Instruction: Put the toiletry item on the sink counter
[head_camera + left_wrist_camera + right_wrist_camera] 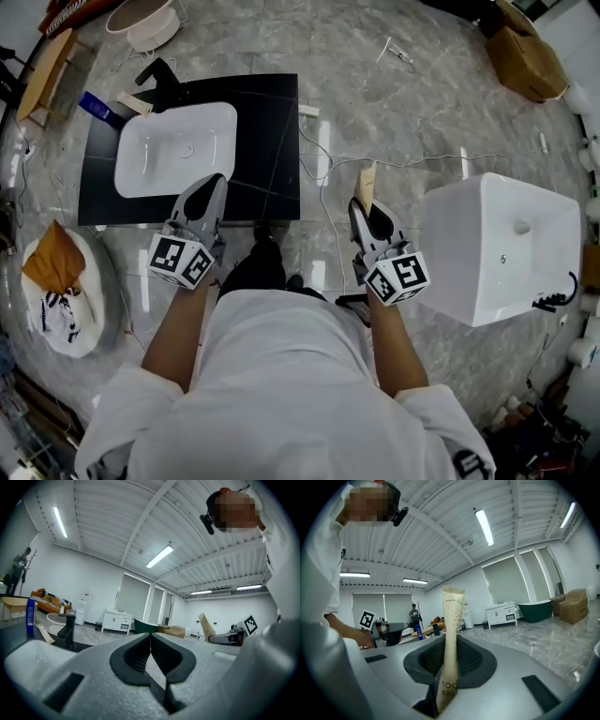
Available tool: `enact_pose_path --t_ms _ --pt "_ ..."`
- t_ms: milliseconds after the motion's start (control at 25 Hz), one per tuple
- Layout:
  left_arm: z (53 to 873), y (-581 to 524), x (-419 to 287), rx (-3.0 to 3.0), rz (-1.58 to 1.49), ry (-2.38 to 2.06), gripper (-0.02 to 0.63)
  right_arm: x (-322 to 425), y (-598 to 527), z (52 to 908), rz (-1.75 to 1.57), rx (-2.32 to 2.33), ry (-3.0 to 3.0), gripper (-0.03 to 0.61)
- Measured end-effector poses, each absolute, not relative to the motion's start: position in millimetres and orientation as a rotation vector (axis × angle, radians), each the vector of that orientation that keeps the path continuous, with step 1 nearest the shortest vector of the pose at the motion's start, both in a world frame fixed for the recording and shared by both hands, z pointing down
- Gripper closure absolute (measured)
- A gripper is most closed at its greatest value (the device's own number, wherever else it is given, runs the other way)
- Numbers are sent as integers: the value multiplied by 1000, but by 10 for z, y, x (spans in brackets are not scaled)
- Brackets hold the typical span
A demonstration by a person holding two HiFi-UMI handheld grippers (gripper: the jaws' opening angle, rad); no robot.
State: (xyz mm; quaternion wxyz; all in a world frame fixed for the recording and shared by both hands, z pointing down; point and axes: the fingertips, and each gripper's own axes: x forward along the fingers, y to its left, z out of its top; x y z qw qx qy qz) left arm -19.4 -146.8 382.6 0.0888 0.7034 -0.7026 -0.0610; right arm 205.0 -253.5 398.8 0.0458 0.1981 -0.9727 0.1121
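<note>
Our right gripper (359, 208) pinches tube (367, 182) over open floor (422, 103) beside counter (274, 131) | left gripper (216, 183) pressed together, empty, crossing counter's front edge

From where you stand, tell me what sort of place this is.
Probably a staged test hall or showroom, not a real bathroom: a white rounded basin set in a black slab counter stands on the open grey marble-look floor, and a dark green bathtub stands far off.
</note>
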Motion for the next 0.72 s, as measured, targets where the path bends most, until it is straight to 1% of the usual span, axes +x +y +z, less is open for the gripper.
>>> enact_pose_path --t_ms 200,400,720 --pt "3870 -1702 -661 2044 -198 -2115 597 1582 -2932 3974 294 560 -2935 523" --pt "3911 -1918 -1138 1997 -231 -2115 596 939 -3240 3978 267 501 -2904 523" --pt "4126 -2137 -1551 2017 -230 -2038 595 12 -3531 3911 156 404 -2868 523"
